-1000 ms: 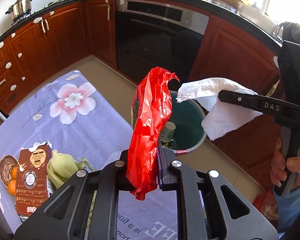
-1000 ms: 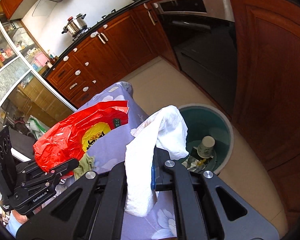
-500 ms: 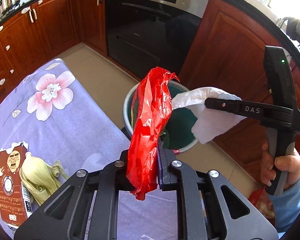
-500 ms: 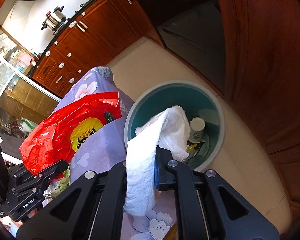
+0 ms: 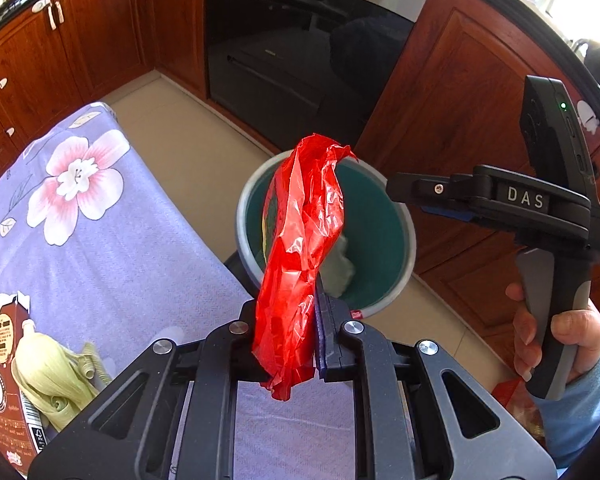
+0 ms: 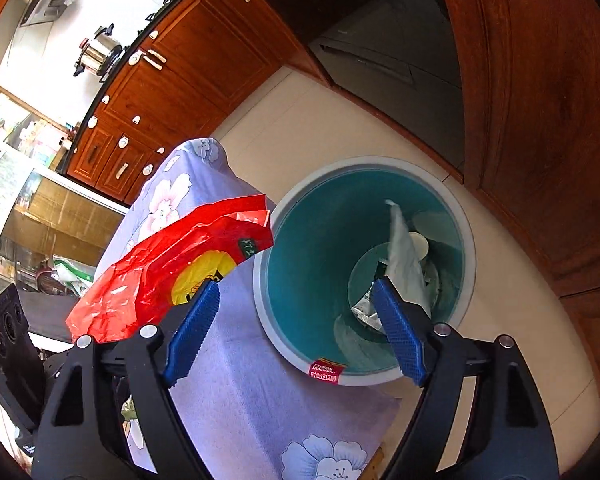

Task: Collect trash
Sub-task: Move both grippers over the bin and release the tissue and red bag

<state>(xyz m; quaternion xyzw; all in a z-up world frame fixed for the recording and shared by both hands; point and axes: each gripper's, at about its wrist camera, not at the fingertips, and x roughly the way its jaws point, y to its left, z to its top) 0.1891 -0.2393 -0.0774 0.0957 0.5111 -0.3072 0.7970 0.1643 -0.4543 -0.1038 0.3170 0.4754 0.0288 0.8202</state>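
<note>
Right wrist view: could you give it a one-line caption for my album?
Right gripper opening above the teal trash bin, white tissue dropping inside.

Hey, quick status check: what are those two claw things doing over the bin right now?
Right gripper opening, empty; white tissue falling into the teal bin. Left gripper shut on the red bag. Nothing blocking the bin.

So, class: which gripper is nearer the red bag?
Left. The left gripper is shut on the red bag; the right gripper hangs apart from it, its fingers opening empty above the bin.
</note>
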